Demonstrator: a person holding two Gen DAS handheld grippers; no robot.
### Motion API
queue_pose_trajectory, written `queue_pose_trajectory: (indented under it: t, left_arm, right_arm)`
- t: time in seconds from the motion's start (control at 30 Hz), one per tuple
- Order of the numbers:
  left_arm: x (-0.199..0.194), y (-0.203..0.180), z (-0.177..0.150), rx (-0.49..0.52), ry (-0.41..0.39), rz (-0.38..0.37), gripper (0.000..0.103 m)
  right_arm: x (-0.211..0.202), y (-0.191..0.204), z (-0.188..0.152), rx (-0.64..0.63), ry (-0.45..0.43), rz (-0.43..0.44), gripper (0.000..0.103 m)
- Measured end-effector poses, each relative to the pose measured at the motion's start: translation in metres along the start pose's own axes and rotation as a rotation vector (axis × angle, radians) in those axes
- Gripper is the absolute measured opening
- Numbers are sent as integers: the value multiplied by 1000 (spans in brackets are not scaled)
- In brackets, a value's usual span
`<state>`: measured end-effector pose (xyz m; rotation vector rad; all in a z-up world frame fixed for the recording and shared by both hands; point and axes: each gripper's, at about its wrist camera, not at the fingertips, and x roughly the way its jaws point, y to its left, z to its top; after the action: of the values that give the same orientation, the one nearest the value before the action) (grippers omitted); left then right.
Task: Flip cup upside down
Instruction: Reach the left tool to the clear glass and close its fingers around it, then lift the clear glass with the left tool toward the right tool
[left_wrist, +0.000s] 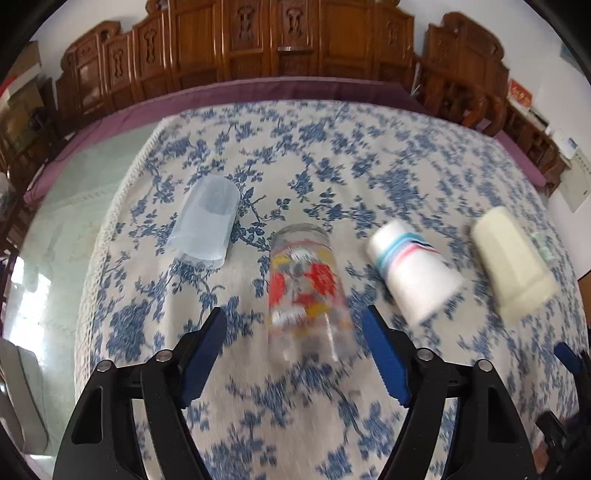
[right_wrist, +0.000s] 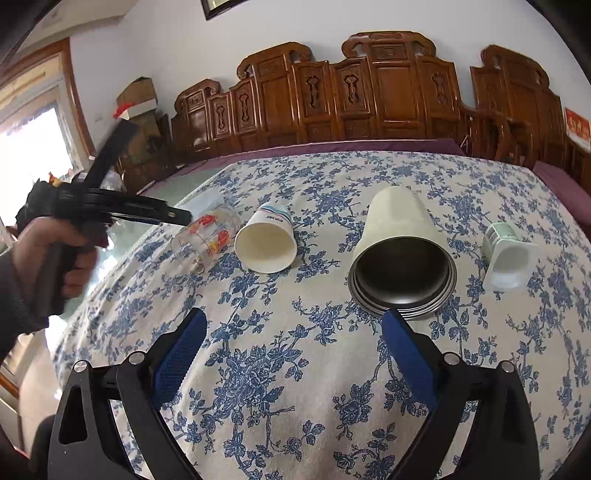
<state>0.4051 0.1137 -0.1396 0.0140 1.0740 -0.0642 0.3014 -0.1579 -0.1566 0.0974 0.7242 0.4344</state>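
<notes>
We see a table under a blue-flowered cloth (right_wrist: 280, 369). On their sides in a row lie a cream tumbler (right_wrist: 400, 254), glass cup (left_wrist: 308, 291), paper cup (right_wrist: 266, 243), frosted cup (left_wrist: 207, 221) and yogurt pot (right_wrist: 508, 258). Left gripper (left_wrist: 295, 354): fingers wide, glass cup lying between them, untouched. Right gripper (right_wrist: 293, 358): fingers wide, empty.

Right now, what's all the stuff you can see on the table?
Glass cup: 1, clear with red and yellow flowers, on its side, between the left gripper's fingers.
Frosted plastic cup: 1, pale blue, lying far left.
Paper cup: 1, white with stripes, lying down.
Cream tumbler: 1, dark metal inside, lying down.
Small white pot: 1, far right.
Tablecloth: 1, blue flowers.
Wooden chairs: several, brown, behind.
Left gripper: open.
Right gripper: open.
</notes>
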Motion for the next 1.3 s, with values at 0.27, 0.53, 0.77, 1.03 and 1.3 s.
queue_pose_trajectory:
  t: [0.27, 0.53, 0.77, 1.03, 1.3]
  left_arm:
    - [49, -6, 32, 1, 169, 5, 68]
    - [77, -16, 31, 25, 282, 48, 57]
    - [57, -23, 20, 56, 266, 75, 56]
    - [-2, -50, -17, 115, 210, 22, 56]
    - [-54, -95, -65, 147, 140, -92, 56]
  right_arm:
    - [-5, -3, 1, 9, 5, 21, 97]
    - [-8, -6, 0, 25, 11, 34, 97]
    - [-16, -8, 1, 25, -7, 23, 97]
    - [-29, -19, -4, 23, -27, -64, 97]
    - [-58, -41, -12, 70, -62, -127, 97]
